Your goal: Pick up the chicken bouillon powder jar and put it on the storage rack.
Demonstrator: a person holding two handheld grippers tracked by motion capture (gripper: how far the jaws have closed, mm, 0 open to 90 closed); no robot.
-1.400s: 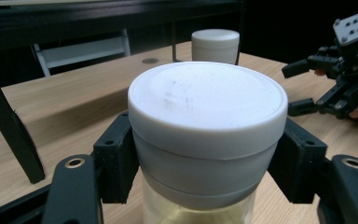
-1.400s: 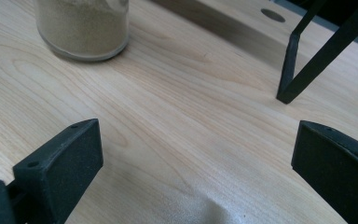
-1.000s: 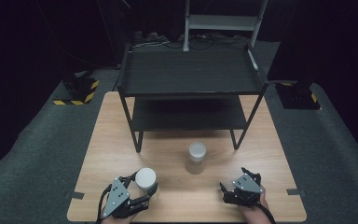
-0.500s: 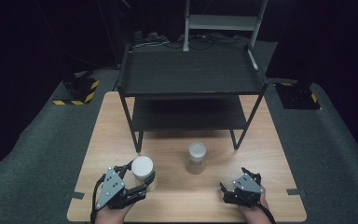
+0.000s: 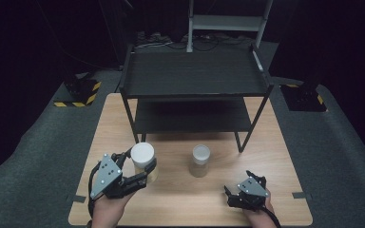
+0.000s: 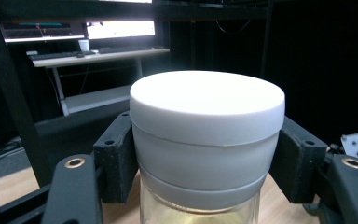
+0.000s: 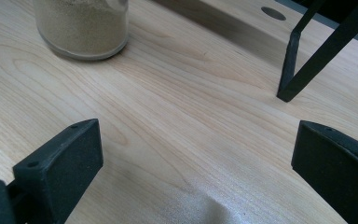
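Observation:
My left gripper (image 5: 140,176) is shut on a glass jar with a white lid (image 5: 143,155), held above the table at the front left. In the left gripper view the black pads (image 6: 116,156) press on the white lid (image 6: 207,135) from both sides, with yellowish contents below it. A second jar (image 5: 200,160), filled with tan powder, stands on the wooden table (image 5: 190,199) near the middle. My right gripper (image 5: 237,194) rests low at the front right, jaws open with only bare wood between them. The powder jar (image 7: 81,28) sits ahead of it to the left.
A black two-tier shelf rack (image 5: 195,80) stands at the back of the table; one leg (image 7: 291,70) lands close ahead of the right gripper. Dark grey floor surrounds the table. A white frame (image 5: 228,21) stands behind the rack.
My left gripper has lifted the white-lidded jar up off the table and carried it slightly away from me. The right gripper and the powder jar have stayed put.

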